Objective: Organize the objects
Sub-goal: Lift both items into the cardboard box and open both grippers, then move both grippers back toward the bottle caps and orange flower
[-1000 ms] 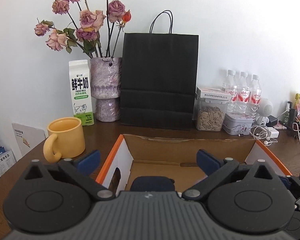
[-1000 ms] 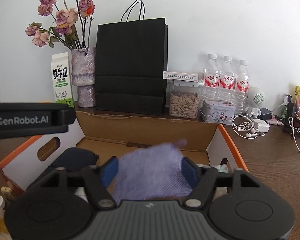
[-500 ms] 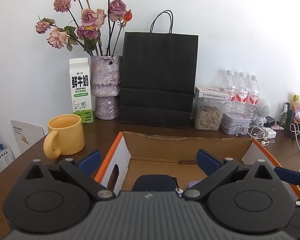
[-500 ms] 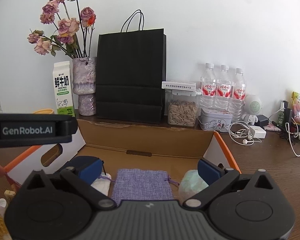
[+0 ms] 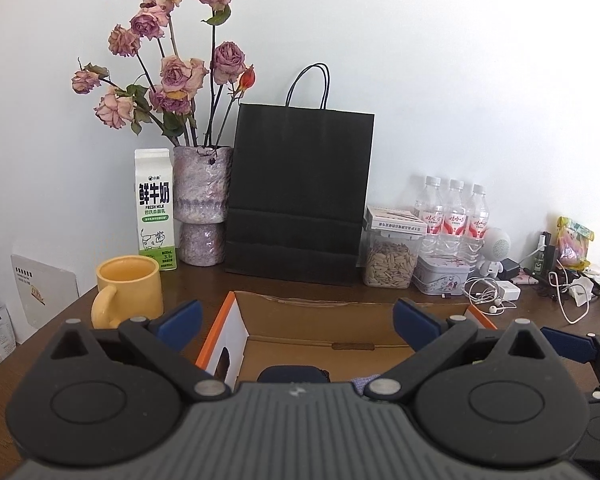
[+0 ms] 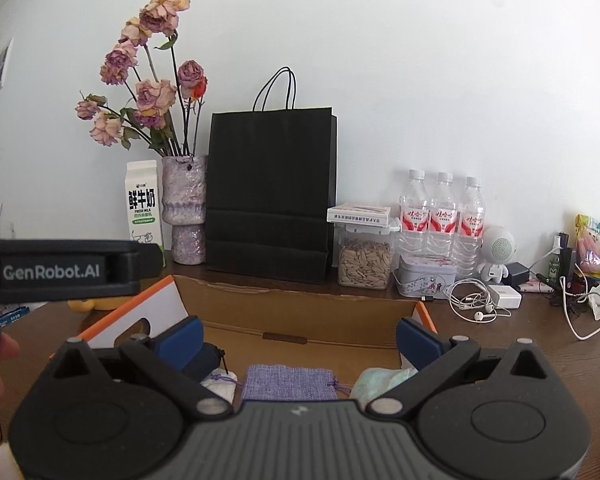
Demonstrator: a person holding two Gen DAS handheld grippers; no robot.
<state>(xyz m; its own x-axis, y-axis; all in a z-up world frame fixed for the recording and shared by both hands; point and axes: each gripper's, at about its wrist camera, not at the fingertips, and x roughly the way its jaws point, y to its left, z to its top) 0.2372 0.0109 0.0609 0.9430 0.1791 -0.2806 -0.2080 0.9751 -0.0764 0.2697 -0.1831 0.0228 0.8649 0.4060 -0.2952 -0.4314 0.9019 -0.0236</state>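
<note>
An open cardboard box [image 6: 300,312] with orange-edged flaps sits on the brown table. Inside it lie a purple cloth pouch [image 6: 288,382], a dark blue case [image 6: 202,360], a white item [image 6: 220,384] and a pale green bundle [image 6: 380,378]. My right gripper [image 6: 298,336] hangs open above the box with nothing between its blue pads. In the left wrist view the box [image 5: 320,320] and the dark case [image 5: 294,372] show below my left gripper [image 5: 296,316], which is open and empty. The left gripper's body [image 6: 64,266] crosses the right wrist view at left.
Against the wall stand a black paper bag [image 5: 300,196], a vase of dried roses [image 5: 202,204], a milk carton [image 5: 155,208], a seed jar [image 5: 390,260], three water bottles [image 5: 454,216] and a tin [image 5: 440,280]. A yellow mug [image 5: 126,288] is left of the box. Earphones and cables [image 6: 480,304] lie at right.
My right gripper opened and let go of the purple pouch, which now lies in the box. Both grippers rose and drew back from the box.
</note>
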